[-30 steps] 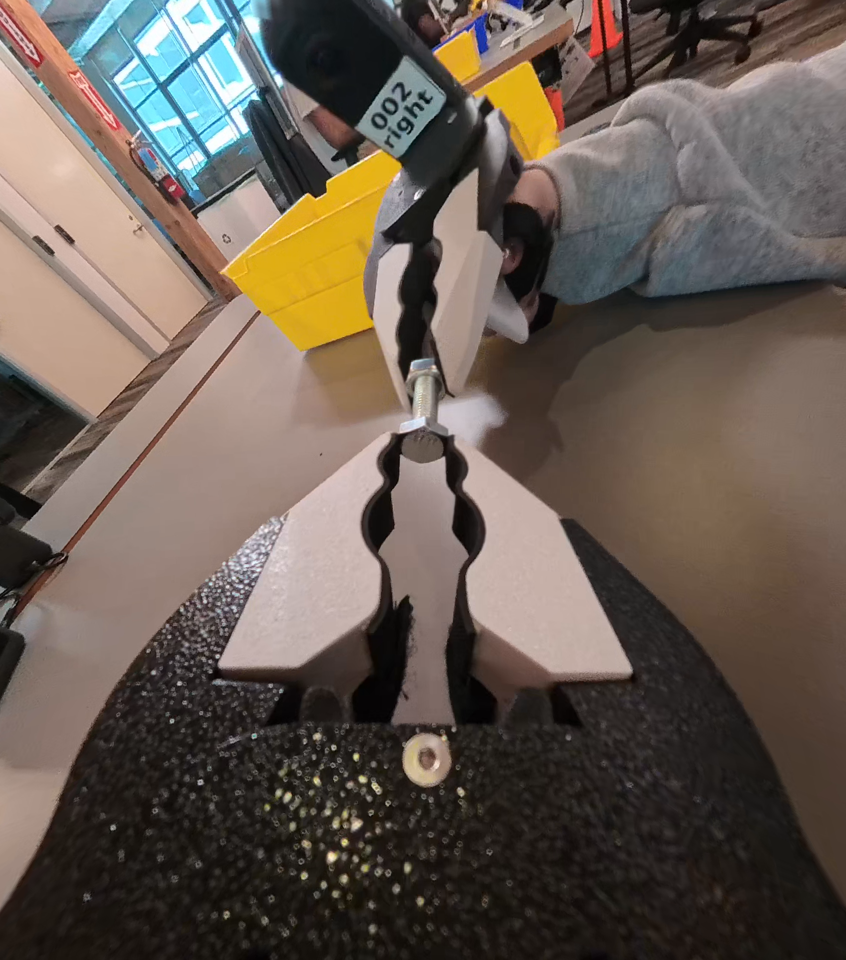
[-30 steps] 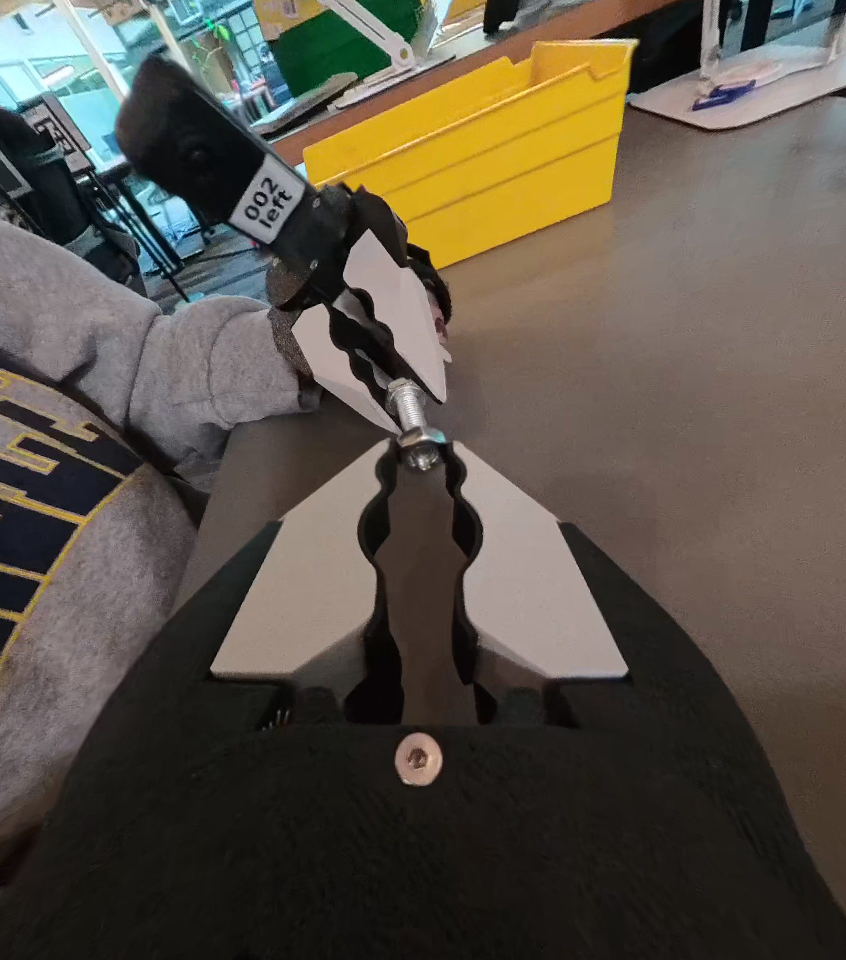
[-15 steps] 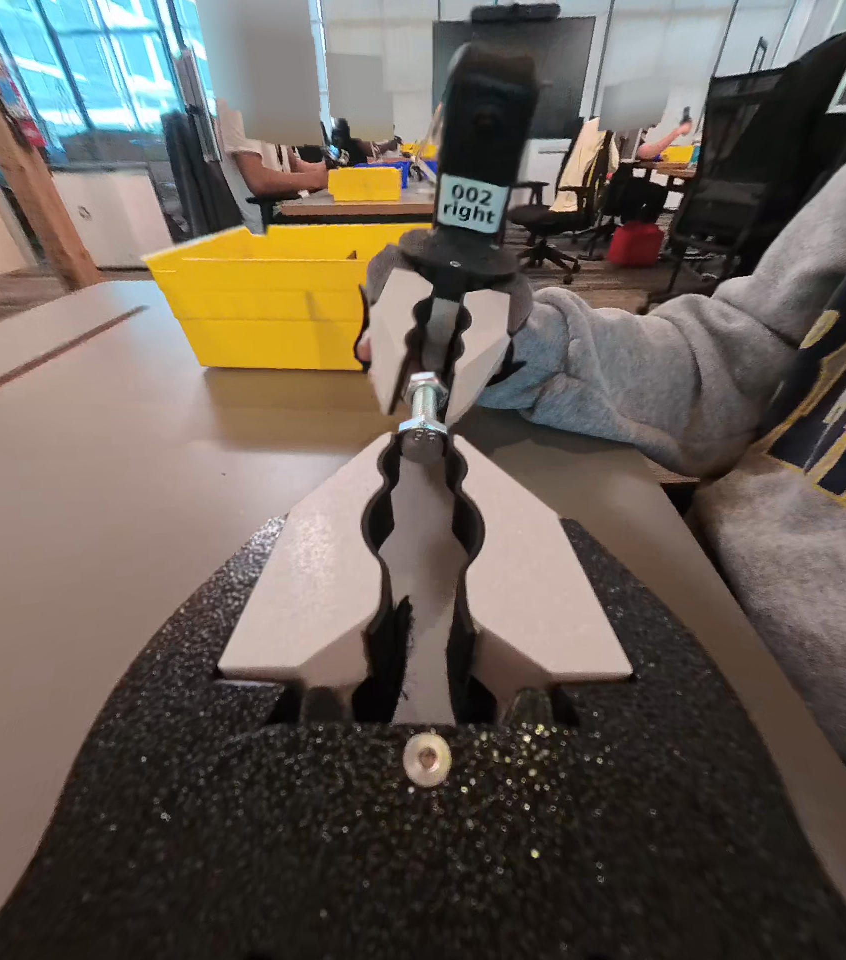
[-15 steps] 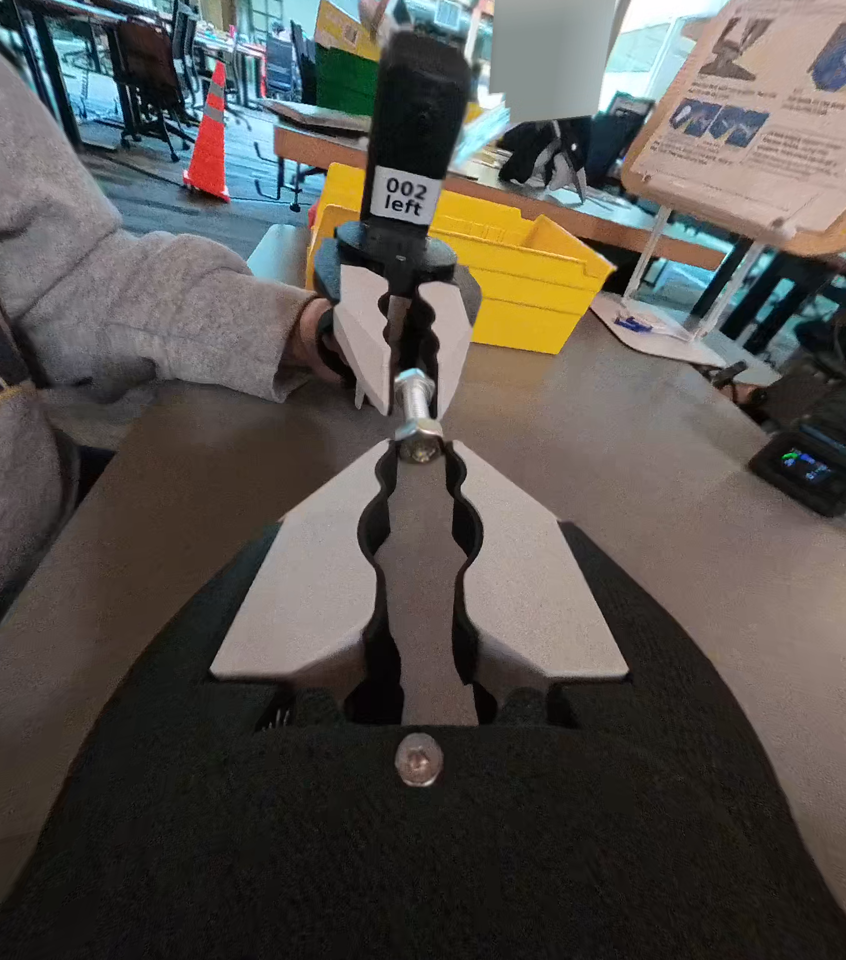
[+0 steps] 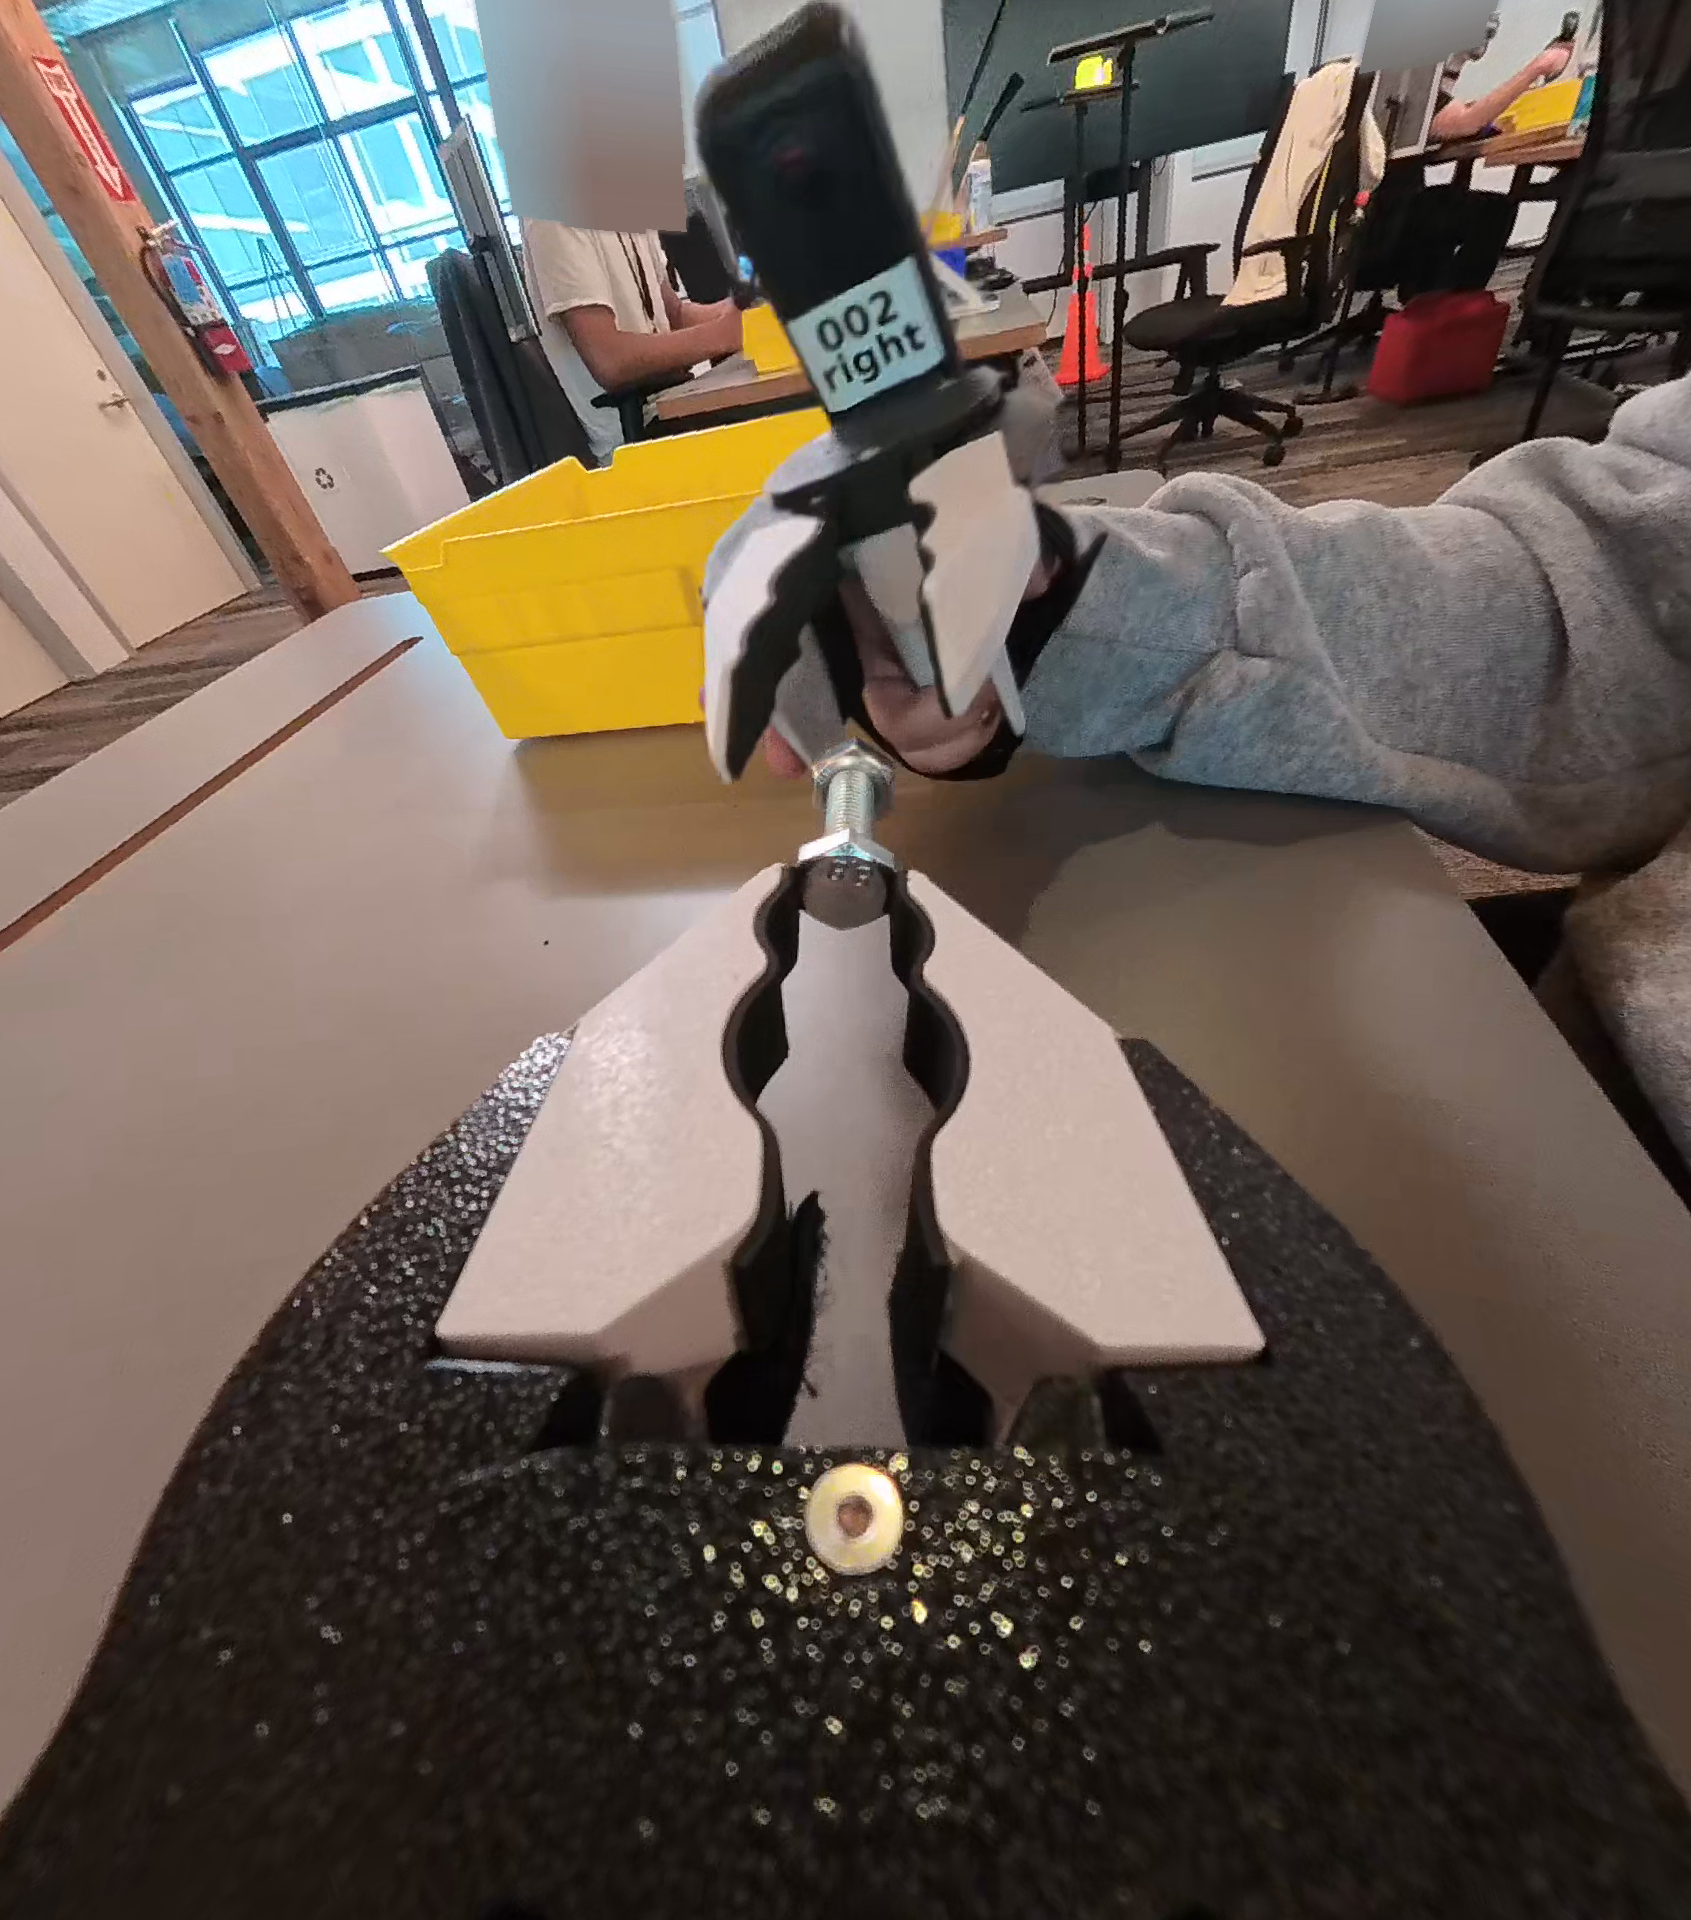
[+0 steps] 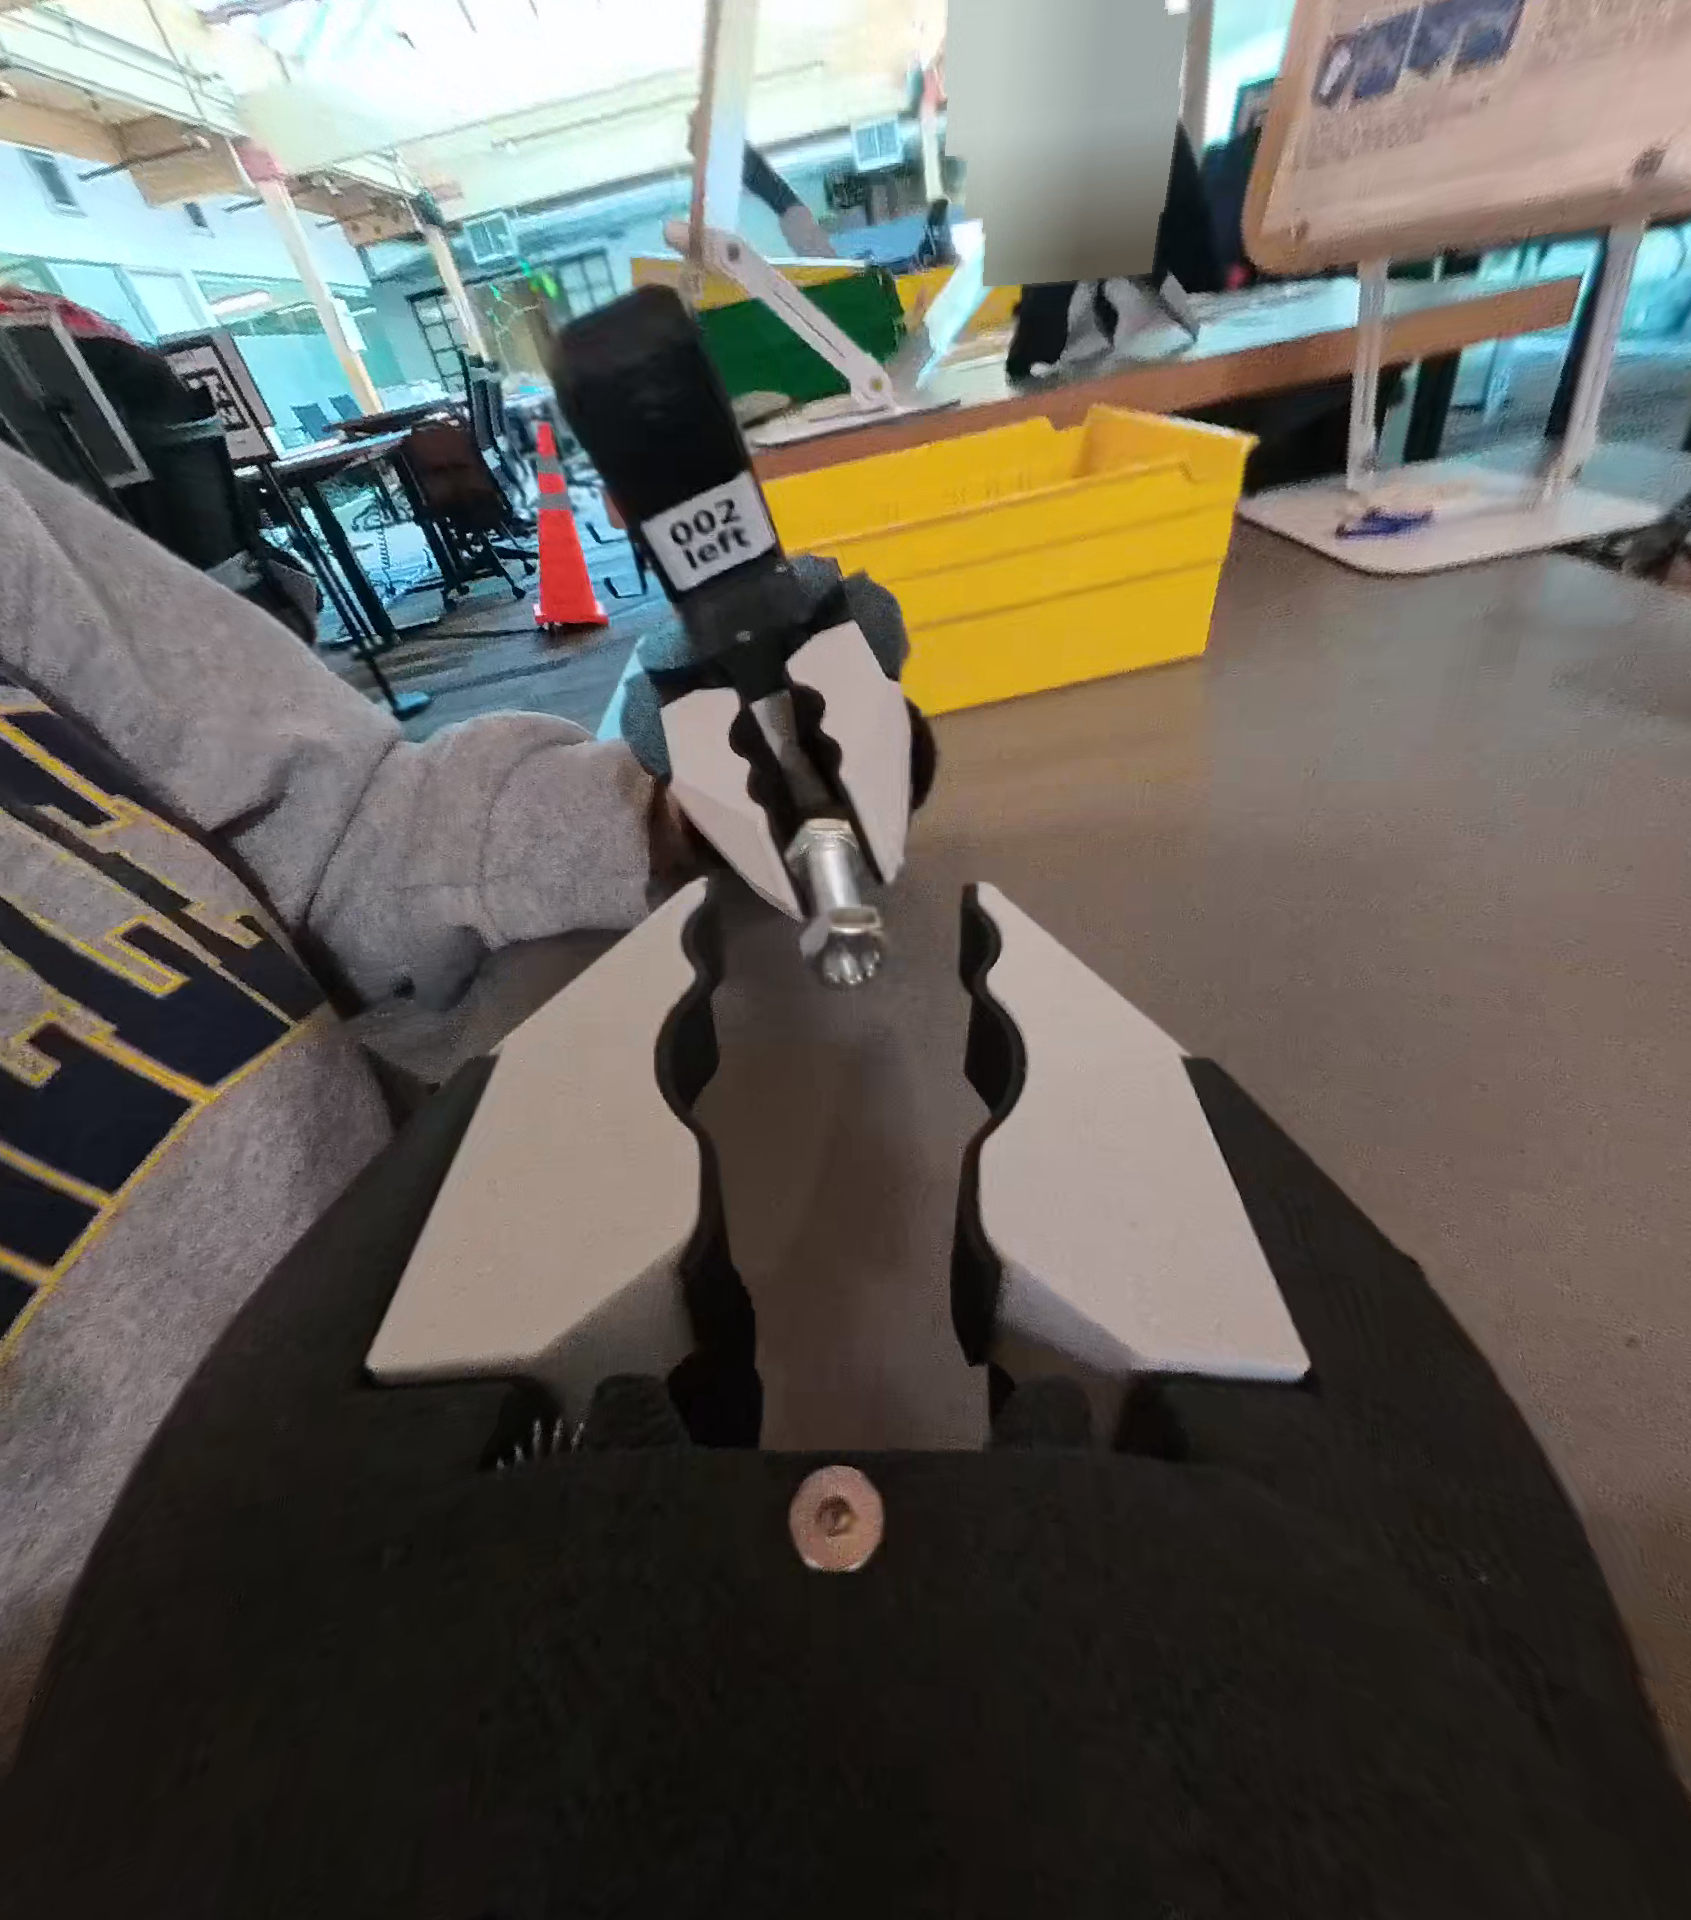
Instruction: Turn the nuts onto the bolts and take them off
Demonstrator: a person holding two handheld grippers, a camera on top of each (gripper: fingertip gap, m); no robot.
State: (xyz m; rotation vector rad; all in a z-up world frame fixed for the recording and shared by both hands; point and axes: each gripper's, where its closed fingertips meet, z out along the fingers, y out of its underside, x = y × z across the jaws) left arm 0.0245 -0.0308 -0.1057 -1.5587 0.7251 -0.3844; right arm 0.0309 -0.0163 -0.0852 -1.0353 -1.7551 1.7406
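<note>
A silver bolt (image 5: 847, 812) is held level above the brown table (image 5: 280, 935). My left gripper (image 5: 846, 883) is shut on its hex head (image 5: 846, 871). A nut (image 5: 851, 771) sits at the far end of the thread. My right gripper (image 5: 867, 732) faces it, jaws apart, just beyond the nut and not touching it. In the right wrist view the right gripper (image 6: 836, 902) is open, with the nut (image 6: 843, 927) and bolt tip between its fingertips, clear of both. The left gripper (image 6: 833, 868) grips the bolt's far end there.
A yellow bin (image 5: 592, 613) stands on the table behind the grippers; it also shows in the right wrist view (image 6: 1028, 561). Grey sleeves (image 5: 1392, 644) lie along the table edge. A white sign stand base (image 6: 1443, 520) sits at the far right. Only a small space, under 4 cm, lies between the two pairs of fingers.
My right gripper has opened and let go of the nut. Both grippers have tilted to one side; the left one keeps hold of the bolt head.
</note>
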